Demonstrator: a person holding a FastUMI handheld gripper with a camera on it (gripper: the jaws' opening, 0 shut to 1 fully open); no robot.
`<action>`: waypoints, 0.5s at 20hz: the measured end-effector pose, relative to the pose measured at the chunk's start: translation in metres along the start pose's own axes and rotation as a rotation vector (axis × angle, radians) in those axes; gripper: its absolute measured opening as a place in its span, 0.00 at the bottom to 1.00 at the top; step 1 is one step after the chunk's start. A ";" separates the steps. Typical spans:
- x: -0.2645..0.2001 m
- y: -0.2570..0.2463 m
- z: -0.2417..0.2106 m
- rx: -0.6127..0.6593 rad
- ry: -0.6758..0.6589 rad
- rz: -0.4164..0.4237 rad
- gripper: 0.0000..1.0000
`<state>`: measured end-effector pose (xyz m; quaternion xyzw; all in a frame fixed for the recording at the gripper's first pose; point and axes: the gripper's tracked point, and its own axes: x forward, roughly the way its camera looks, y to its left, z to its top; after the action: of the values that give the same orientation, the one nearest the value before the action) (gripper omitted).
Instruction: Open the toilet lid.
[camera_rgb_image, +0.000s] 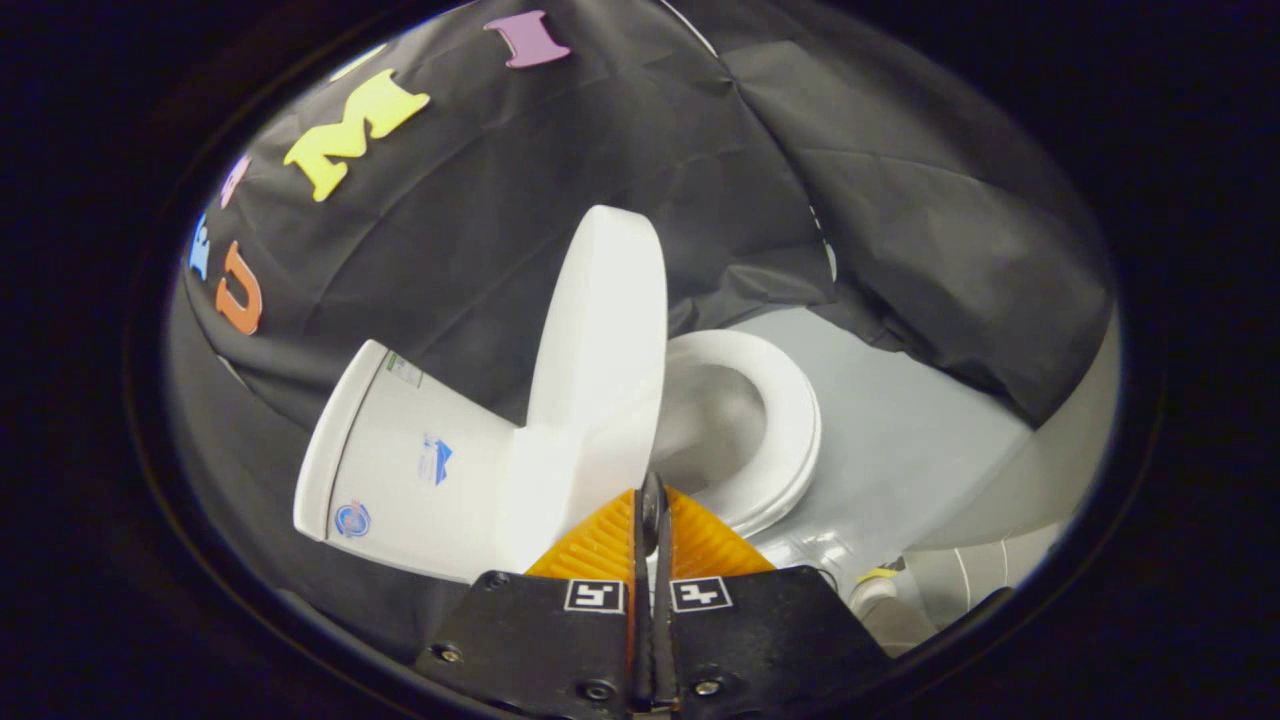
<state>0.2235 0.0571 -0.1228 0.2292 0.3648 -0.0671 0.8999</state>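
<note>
A white toilet lies ahead of me, seen tilted. Its lid (600, 340) stands raised, leaning back toward the tank (420, 460). Beyond the lid, the white seat ring (790, 430) and the open bowl (715, 420) are uncovered. My gripper (650, 490) is shut, its fingers pressed together with nothing visibly held between them. The fingertips sit right at the near edge of the raised lid, where lid and seat meet; I cannot tell whether they touch it.
Black cloth wall hangs behind and around the toilet. Grey floor (900, 420) spreads beyond the seat. A pale curved surface (1060, 470) rises at the far side, and a small whitish fitting (880, 600) sits low beside my fingers.
</note>
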 end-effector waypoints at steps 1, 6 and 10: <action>-0.002 0.004 0.001 -0.011 -0.004 -0.007 0.04; -0.013 0.020 0.002 -0.070 -0.033 -0.038 0.04; -0.020 0.043 0.002 -0.130 -0.050 -0.035 0.04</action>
<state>0.2224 0.0930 -0.0917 0.1623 0.3498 -0.0650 0.9204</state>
